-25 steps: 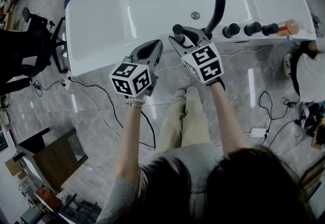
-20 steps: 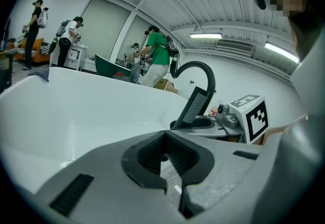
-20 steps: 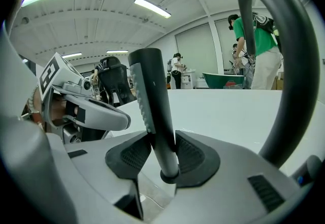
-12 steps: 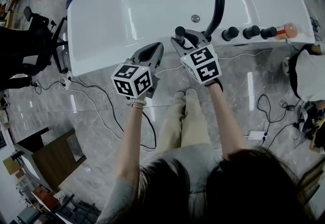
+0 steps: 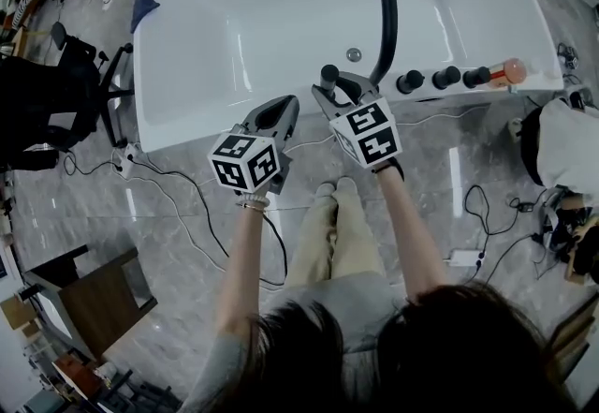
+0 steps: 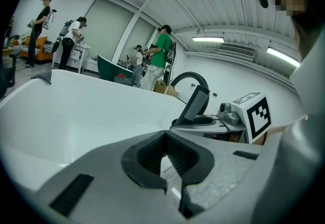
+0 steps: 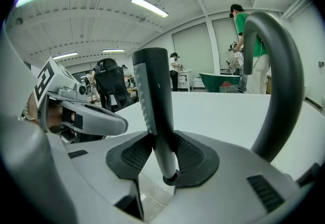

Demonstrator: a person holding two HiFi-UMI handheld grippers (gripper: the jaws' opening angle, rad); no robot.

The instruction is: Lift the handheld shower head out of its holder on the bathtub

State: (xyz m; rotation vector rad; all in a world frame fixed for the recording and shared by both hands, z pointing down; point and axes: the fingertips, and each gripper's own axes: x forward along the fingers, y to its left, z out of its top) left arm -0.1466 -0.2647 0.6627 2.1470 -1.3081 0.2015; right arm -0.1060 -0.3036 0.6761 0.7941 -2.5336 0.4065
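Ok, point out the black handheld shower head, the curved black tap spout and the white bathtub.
black handheld shower head (image 7: 156,98): right gripper view, on its upright body.
curved black tap spout (image 5: 387,22): head view, middle of the arch.
white bathtub (image 5: 187,125): head view, bare near rim.

The left gripper (image 6: 164,139) has its jaws together with nothing between them. Beyond it lies the white bathtub (image 6: 86,111). To the right, the ribbed shower head (image 6: 197,105) rises tilted from the right gripper (image 6: 199,121). Several people stand far off.
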